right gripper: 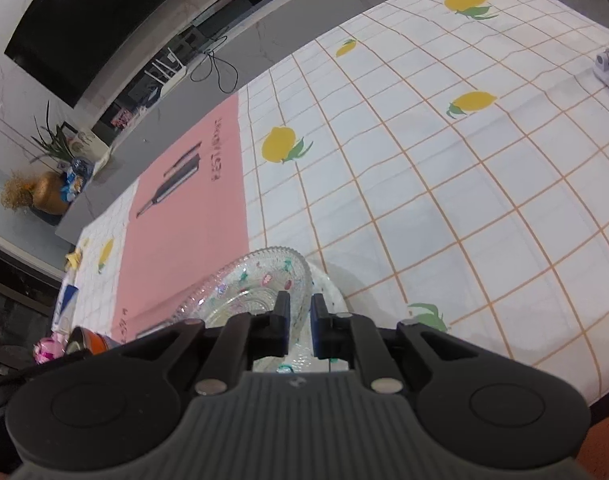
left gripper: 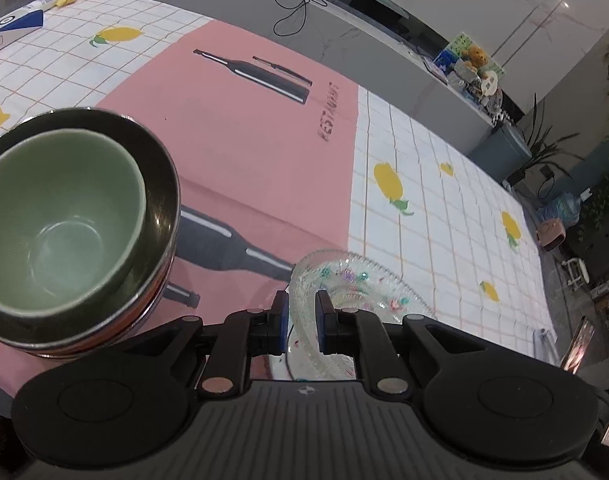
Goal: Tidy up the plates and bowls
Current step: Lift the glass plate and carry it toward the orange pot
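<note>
- Bowls were partly sorted: your green bowl sat nested in the dark bowl stack on the pink mat.
- Your left gripper pinched the glass dish rim; your right gripper pinched a glass bowl rim.
- Both glass pieces remained unstacked.
- Whether these were one dish or two, you couldn't tell; near edges were hidden.
</note>
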Demonstrator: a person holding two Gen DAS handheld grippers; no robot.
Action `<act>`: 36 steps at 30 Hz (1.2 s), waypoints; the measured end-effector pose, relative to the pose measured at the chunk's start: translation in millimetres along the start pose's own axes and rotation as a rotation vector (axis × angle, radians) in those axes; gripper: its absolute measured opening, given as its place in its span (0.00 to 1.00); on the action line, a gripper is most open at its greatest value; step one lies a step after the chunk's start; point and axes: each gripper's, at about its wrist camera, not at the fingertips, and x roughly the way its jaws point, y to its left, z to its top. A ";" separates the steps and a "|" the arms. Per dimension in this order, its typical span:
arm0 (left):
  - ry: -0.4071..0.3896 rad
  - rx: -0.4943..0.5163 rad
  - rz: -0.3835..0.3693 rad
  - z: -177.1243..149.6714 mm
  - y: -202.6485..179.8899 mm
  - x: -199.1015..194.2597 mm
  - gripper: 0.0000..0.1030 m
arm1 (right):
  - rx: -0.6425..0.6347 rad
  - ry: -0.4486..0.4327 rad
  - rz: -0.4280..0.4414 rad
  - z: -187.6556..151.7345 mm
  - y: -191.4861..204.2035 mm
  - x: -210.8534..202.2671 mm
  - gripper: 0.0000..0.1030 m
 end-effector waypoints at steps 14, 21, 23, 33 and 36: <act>0.030 0.045 0.094 -15.1 -7.2 12.7 0.14 | -0.082 0.023 -0.085 -3.7 5.3 12.4 0.11; 0.037 0.053 0.109 -15.5 -7.4 13.9 0.14 | -0.093 0.021 -0.086 -5.9 6.4 12.2 0.12; 0.023 0.061 0.115 -15.3 -9.4 11.3 0.14 | -0.079 0.023 -0.075 -5.4 4.6 11.9 0.15; -0.026 0.073 0.121 -10.5 -12.7 7.7 0.20 | 0.039 0.004 -0.058 0.8 -11.0 7.3 0.28; -0.006 0.059 0.127 -11.8 -7.6 12.2 0.20 | 0.034 0.006 -0.069 0.4 -9.7 7.7 0.28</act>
